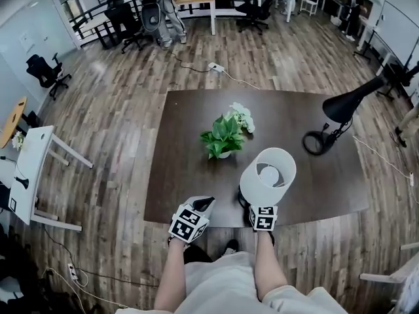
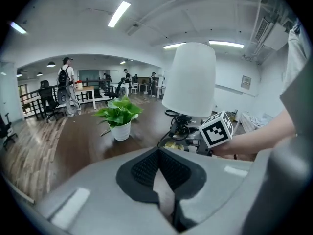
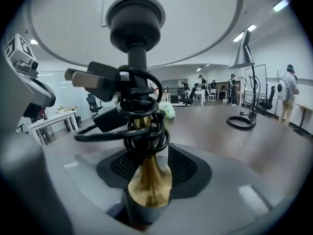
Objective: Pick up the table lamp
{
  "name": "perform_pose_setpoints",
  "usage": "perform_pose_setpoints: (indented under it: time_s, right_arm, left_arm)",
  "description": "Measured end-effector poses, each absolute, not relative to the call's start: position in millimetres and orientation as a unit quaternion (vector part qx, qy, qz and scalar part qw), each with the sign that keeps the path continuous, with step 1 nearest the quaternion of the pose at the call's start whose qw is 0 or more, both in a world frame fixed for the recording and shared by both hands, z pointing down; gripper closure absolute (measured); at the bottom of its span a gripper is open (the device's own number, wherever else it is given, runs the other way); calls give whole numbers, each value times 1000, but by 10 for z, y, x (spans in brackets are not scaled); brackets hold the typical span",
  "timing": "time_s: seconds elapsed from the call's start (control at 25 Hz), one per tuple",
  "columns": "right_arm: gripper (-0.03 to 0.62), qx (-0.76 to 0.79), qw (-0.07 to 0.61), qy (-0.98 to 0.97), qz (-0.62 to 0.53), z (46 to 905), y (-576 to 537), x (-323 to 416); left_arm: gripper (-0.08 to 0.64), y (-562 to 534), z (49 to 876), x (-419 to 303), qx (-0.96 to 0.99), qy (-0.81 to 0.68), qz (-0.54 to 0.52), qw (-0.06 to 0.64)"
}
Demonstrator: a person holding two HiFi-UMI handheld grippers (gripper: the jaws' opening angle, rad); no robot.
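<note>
The table lamp (image 1: 267,175) has a white drum shade, a brass stem (image 3: 146,180) and a black cord (image 3: 139,116) coiled round the stem. It stands upright over the front edge of the dark table (image 1: 190,175). My right gripper (image 1: 254,207) is shut on the brass stem, seen between the pads in the right gripper view (image 3: 149,173). The left gripper view shows the shade (image 2: 190,80) ahead to the right. My left gripper (image 1: 200,206) hangs just left of the lamp at the table's edge, its jaws (image 2: 159,153) together with nothing in them.
A potted green plant (image 1: 224,136) and white flowers (image 1: 242,116) stand mid-table. A black desk lamp (image 1: 340,110) with a ring base sits at the right end. A white side table (image 1: 33,169) stands far left; office chairs, desks and people are farther back.
</note>
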State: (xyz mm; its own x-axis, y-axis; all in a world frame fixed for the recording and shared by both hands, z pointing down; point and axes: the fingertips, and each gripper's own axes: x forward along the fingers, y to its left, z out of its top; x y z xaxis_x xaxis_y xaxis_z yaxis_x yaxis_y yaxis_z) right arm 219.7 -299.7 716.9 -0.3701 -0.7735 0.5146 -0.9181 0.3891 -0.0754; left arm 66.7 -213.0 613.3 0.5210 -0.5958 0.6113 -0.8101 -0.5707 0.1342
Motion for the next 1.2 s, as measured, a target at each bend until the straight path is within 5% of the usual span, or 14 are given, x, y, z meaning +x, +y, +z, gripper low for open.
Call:
perform_pose_setpoints:
  time_s: [0.2, 1.2]
  right_arm:
    - [469, 515, 190, -819, 164, 7175, -3062, 2084]
    - [480, 537, 174, -809, 165, 6882, -3137, 2266]
  left_arm:
    - [560, -2186, 6098, 661, 841, -433, 250, 207]
    - [560, -2136, 6065, 960, 855, -401, 274, 181]
